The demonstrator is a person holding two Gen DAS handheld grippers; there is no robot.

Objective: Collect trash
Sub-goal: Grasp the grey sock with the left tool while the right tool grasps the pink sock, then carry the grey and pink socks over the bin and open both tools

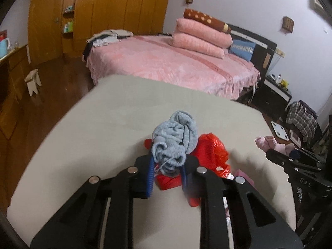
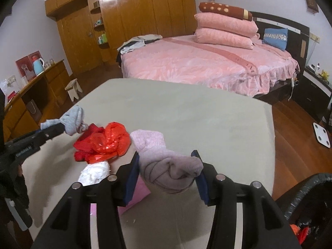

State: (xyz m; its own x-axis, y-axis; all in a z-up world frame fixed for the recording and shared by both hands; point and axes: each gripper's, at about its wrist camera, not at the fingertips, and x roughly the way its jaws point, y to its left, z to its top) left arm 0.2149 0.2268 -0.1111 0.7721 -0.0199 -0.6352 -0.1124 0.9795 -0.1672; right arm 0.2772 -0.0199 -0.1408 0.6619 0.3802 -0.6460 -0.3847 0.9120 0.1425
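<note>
Left gripper (image 1: pixel 167 173) fingers clamp blue sock bundle (image 1: pixel 174 139); right gripper (image 2: pixel 166 178) fingers clamp pink sock bundle (image 2: pixel 164 164). Both raised off tabletop (image 2: pixel 207 120), likely clearing red plastic bag (image 2: pixel 105 143) for collection.

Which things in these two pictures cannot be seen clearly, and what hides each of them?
- Pink sheet, right wrist view: mostly behind the right gripper and its pink sock.
- Black-lined bin, right wrist view: cut off by the lower right edge; contents barely visible.
- Red plastic bag, left wrist view: partly behind the grey sock in the left gripper.
- Shelf items: too small.
</note>
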